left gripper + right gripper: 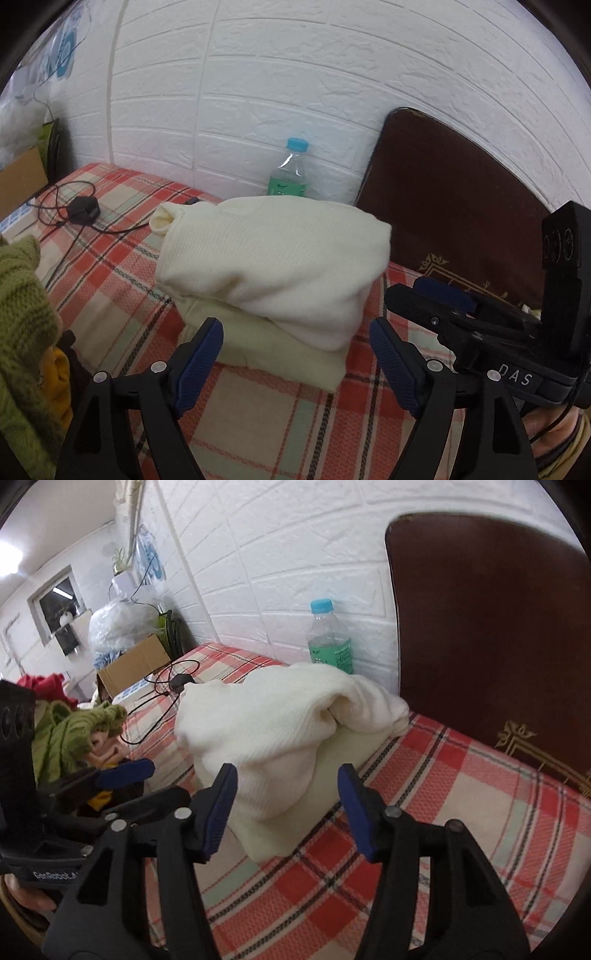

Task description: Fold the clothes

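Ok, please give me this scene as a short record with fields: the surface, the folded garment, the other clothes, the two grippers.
surface: plaid bedsheet
folded garment: cream sweater, folded, lying on the sheet
unfolded pile: green knit among other clothes, left of the sweater
behind sweater: water bottle at the white wall
left gripper: open, holding nothing
right gripper: open, holding nothing

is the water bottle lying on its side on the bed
No, the water bottle stands upright against the white wall, blue cap on top.

Bed with plaid sheet: folded cream garment, water bottle, black charger with cable, green knitwear.
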{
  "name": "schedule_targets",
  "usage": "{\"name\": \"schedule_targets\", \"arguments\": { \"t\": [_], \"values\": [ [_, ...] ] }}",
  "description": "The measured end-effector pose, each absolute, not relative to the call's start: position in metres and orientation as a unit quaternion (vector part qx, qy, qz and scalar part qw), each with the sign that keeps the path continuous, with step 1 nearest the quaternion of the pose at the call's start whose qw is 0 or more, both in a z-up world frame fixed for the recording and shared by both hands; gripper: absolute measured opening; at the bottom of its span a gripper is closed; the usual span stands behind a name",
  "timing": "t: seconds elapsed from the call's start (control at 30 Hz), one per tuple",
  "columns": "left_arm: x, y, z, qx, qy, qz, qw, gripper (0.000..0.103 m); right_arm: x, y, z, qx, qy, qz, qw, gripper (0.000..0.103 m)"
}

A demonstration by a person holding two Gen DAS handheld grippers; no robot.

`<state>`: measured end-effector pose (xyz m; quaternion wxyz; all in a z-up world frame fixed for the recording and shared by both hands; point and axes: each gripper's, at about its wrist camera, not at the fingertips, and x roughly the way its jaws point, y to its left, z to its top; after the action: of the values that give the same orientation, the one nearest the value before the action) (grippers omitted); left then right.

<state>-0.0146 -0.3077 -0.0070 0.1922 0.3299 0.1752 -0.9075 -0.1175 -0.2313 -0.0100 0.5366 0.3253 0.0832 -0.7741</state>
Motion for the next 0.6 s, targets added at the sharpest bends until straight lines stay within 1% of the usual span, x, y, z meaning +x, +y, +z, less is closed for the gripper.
{"name": "schedule_targets", "arguments": {
  "t": [0.03, 0.17, 0.23, 0.3, 0.6],
  "values": [
    [-0.012, -0.302, -0.007, 0.33, 0.166, -0.91, 0.19, 0.087, -0.11, -0.226, -0.009, 0.31, 0.095, -0.779, 0.536, 0.059],
    [-0.001, -0.282, -0.009, 0.333, 0.145, -0.914, 0.179, 0.087, -0.093, -0.208, -0.012, 0.289, 0.12, -0.785, 0.535, 0.062],
    [0.003, -0.276, -0.011, 0.337, 0.139, -0.914, 0.176, 0.087, -0.087, -0.201, -0.014, 0.287, 0.119, -0.785, 0.537, 0.062],
    [0.007, -0.27, -0.012, 0.337, 0.134, -0.915, 0.177, 0.087, -0.083, -0.195, -0.016, 0.285, 0.119, -0.787, 0.534, 0.065],
    [0.027, -0.256, -0.004, 0.326, 0.105, -0.918, 0.201, 0.087, -0.065, -0.183, -0.013, 0.275, 0.115, -0.788, 0.539, 0.066]
  ]
}}
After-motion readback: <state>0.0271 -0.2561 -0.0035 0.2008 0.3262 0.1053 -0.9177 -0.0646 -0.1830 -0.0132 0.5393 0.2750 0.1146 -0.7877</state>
